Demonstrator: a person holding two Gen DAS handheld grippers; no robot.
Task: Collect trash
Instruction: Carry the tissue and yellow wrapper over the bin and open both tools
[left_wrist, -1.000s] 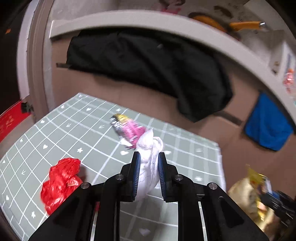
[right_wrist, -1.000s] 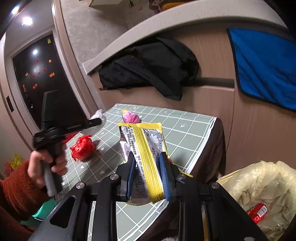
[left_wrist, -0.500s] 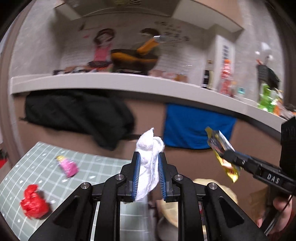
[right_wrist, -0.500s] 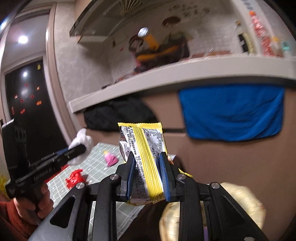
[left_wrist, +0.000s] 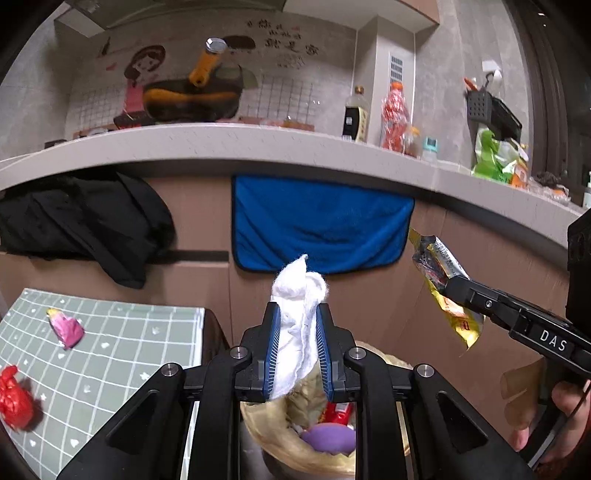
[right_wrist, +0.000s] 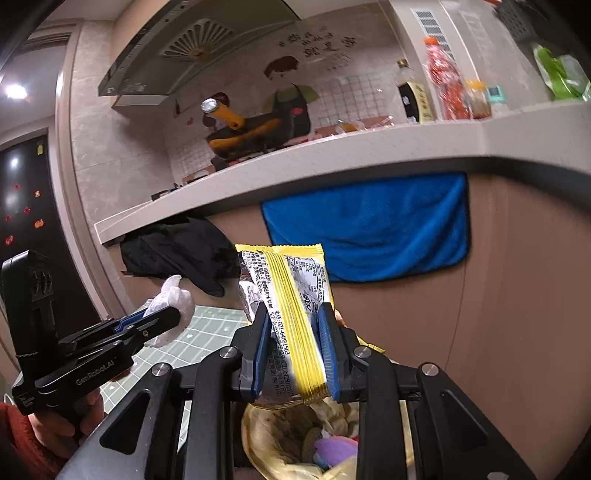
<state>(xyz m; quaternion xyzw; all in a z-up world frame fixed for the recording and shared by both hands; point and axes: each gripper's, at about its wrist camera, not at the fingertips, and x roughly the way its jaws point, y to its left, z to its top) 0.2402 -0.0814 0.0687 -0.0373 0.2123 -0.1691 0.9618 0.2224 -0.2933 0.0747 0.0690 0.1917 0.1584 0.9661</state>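
My left gripper (left_wrist: 297, 314) is shut on a crumpled white tissue (left_wrist: 299, 295) and holds it above the bin with a yellowish bag (left_wrist: 280, 439). It also shows in the right wrist view (right_wrist: 168, 314). My right gripper (right_wrist: 293, 314) is shut on a yellow and silver snack wrapper (right_wrist: 291, 288), held above the same bin (right_wrist: 273, 435). That wrapper shows in the left wrist view (left_wrist: 439, 273) to the right of the tissue. The bin holds purple and red trash. A pink wrapper (left_wrist: 66, 328) and a red crumpled wrapper (left_wrist: 14, 398) lie on the green grid mat (left_wrist: 122, 354).
A brown counter front stands behind the bin, with a blue towel (left_wrist: 317, 225) and a black garment (left_wrist: 88, 229) hanging on it. The counter top (left_wrist: 258, 147) carries bottles and a pan. The table edge is just left of the bin.
Both grippers swung right from the table to over the bin, still holding the tissue and the snack wrapper. The bin's contents came into view below the fingers.
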